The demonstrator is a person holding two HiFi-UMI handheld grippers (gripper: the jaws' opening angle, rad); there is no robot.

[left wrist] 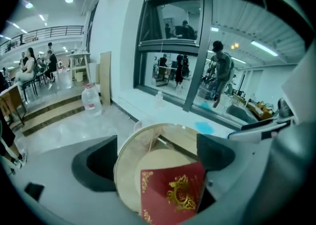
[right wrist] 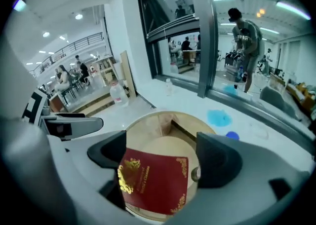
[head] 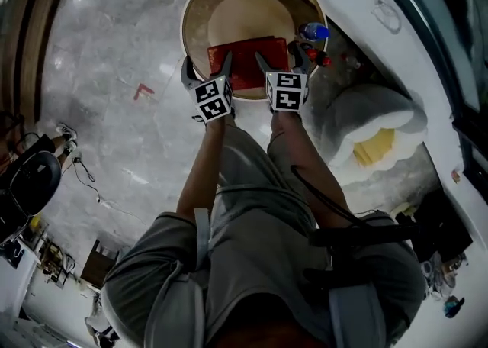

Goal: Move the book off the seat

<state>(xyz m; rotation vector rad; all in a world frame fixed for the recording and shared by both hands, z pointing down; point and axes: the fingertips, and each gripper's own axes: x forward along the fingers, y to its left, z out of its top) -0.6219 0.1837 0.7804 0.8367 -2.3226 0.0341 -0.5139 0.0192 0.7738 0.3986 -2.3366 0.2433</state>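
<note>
A red book with gold print [head: 248, 62] lies flat on the front part of a beige round seat cushion [head: 248, 14] inside a round wooden tub chair [head: 188, 14]. My left gripper [head: 206, 69] hovers open over the book's left end; the book [left wrist: 173, 194] shows low between its jaws, with its right corner by the right jaw. My right gripper [head: 282, 58] is open over the book's right end; there the book [right wrist: 155, 182] fills the gap, its left edge under the left jaw. I cannot tell whether any jaw touches the book.
A blue-capped bottle [head: 314, 31] and a red item [head: 322, 57] sit at the chair's right side. A white plush cushion with a yellow centre [head: 374, 140] lies on the floor to the right. A white window ledge [head: 396, 26] curves behind. A large water jug [left wrist: 91, 99] stands on the floor.
</note>
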